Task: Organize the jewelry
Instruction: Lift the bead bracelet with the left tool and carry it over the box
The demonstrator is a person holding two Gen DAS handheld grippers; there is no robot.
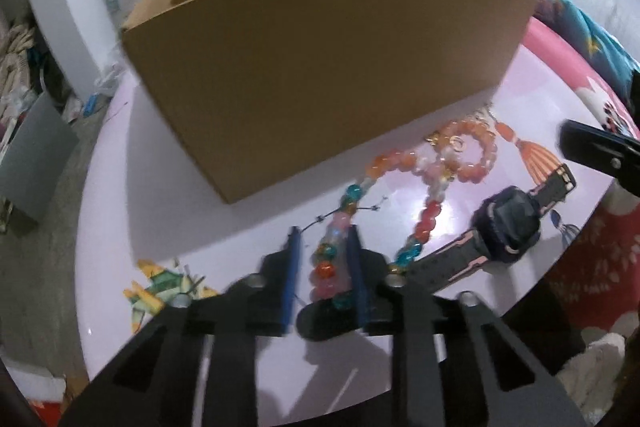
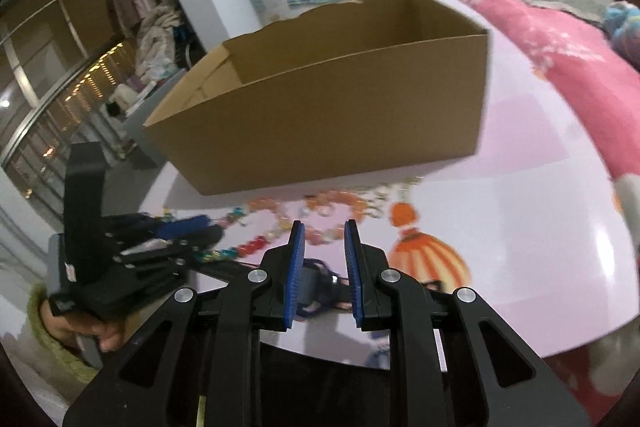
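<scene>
Flanking beads [image 1: 332, 259], watch [image 1: 508, 231], box [image 1: 320, 87] behind

The big brown box [image 1: 320, 67] sits on the shiny tabletop [image 1: 120, 187]. Just in front of it lies a long string of beads [image 1: 404, 167]. The left tongs [image 1: 322, 243] have their blue pads on both sides of the beads. A dark watch [image 1: 508, 227] lies just beside the beads.

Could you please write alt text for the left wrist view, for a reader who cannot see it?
The left gripper, with blue-padded black fingers, pinches a strand of multicoloured glass beads lying on a glossy pale pink table. A black digital wristwatch lies to the right, and an open brown cardboard box stands behind the beads.
</scene>
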